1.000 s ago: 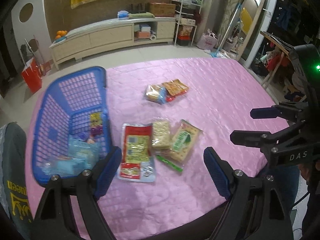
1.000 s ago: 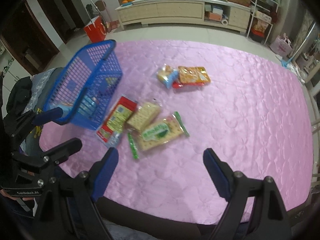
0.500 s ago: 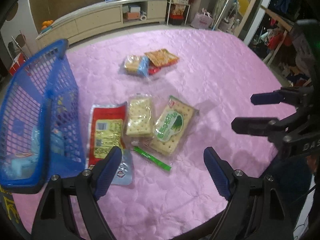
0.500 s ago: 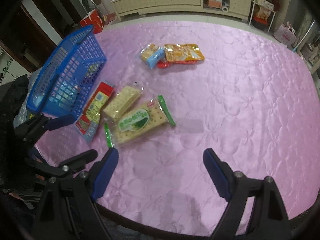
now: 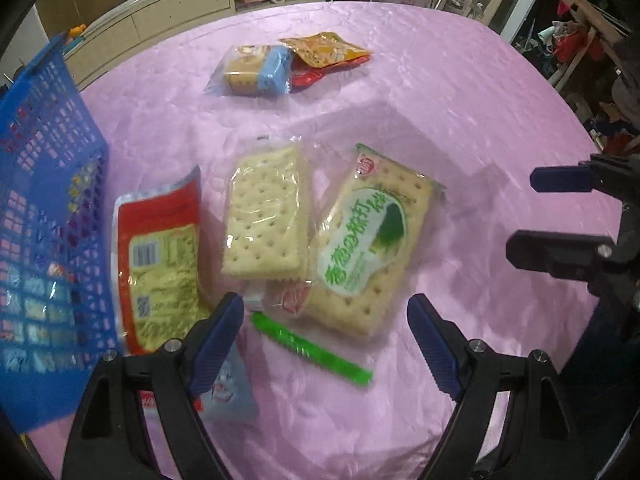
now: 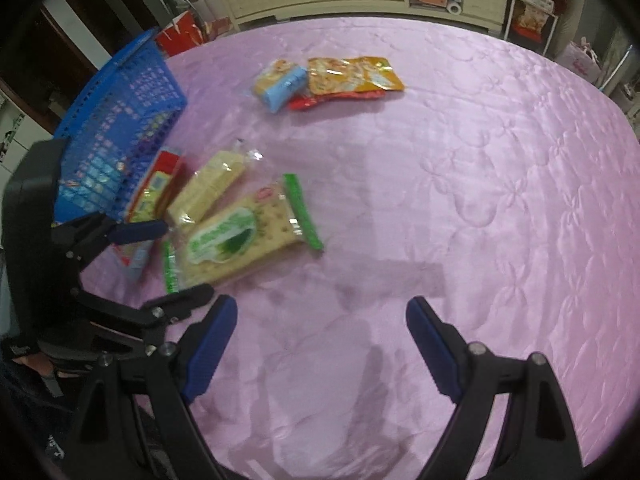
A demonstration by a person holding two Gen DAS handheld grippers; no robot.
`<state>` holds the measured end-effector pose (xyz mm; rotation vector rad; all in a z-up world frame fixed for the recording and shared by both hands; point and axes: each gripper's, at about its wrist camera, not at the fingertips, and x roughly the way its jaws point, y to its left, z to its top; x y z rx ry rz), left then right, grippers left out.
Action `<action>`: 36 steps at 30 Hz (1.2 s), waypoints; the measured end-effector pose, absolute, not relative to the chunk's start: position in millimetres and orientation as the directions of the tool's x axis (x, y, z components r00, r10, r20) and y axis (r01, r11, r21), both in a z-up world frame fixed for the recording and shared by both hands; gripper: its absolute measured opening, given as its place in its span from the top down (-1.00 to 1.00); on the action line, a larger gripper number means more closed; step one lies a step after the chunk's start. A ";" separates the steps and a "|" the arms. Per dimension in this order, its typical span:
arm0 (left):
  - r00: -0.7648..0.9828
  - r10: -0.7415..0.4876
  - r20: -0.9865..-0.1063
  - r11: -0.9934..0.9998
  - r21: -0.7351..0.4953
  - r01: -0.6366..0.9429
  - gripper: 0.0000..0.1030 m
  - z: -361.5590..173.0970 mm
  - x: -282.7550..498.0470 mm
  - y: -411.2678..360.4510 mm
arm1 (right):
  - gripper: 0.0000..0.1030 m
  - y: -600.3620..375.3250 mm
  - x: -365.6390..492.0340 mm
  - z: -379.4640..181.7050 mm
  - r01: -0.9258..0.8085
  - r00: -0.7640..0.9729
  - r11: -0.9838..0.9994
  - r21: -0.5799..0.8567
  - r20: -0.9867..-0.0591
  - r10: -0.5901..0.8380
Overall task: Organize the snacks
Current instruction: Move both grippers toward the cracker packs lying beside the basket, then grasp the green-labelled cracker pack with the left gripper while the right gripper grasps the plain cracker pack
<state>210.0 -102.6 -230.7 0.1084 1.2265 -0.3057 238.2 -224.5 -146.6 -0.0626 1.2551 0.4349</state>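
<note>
Both grippers have come down toward the pink-covered counter (image 5: pixel 460 92), and the snacks now fill far more of the left wrist view than a second ago; the blue basket (image 5: pixel 44 216), seen from above then, has slid off to the left side. That reads as an approach to a first pick from the near cluster, with nothing grasped yet.

The left gripper (image 5: pixel 326 340) has its jaws wide apart and empty. Just ahead of the gap between them lies the green-labelled cracker pack (image 5: pixel 372 240), flat on the counter, its long axis running away from the jaws and leaning a little to the right, with its near green seal strip (image 5: pixel 312 346) crossing the gap slantwise. Ahead of the left jaw and touching that pack lies the clear cracker pack (image 5: pixel 264 212), long axis pointing almost straight away. Further left, beside the basket wall, lies the red and yellow packet (image 5: pixel 160 256), also lengthwise away from the jaws; its near end disappears behind the left jaw.

Well beyond the jaws sit the blue-wrapped snack (image 5: pixel 256 68) and the orange pouch (image 5: pixel 324 50), touching each other.

The right gripper (image 6: pixel 320 344) also has its jaws spread and empty, over bare cloth; the cracker cluster lies ahead and to the left of its left jaw.

Since the green-labelled pack lies lengthwise to the left jaws, closing across its short width looks feasible, though the overlap with the clear pack could drag that one along.
</note>
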 end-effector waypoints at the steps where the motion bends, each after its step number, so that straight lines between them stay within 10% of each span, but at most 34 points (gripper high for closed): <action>1: 0.299 -0.174 -0.938 0.955 -0.086 0.285 -0.60 -232.2 213.3 -103.2 | -0.73 -225.8 239.5 -148.5 -0.346 0.245 0.921 0.180 -0.930 0.274; 12: 0.275 -0.206 -0.939 0.919 -0.090 0.383 -0.58 -239.0 226.4 -144.9 | -0.73 -236.5 243.5 -166.5 -0.311 0.251 0.942 0.125 -0.945 0.209; 16: 0.279 -0.187 -0.942 0.913 -0.061 0.404 -0.11 -235.3 223.4 -154.8 | -0.73 -245.6 241.4 -165.7 -0.280 0.251 0.950 0.138 -0.945 0.211; 36: 0.502 -0.150 -0.852 0.978 -0.054 0.200 -0.05 -155.4 178.8 -83.0 | -0.73 -206.1 258.7 -148.5 -0.249 0.252 0.930 0.271 -0.909 0.332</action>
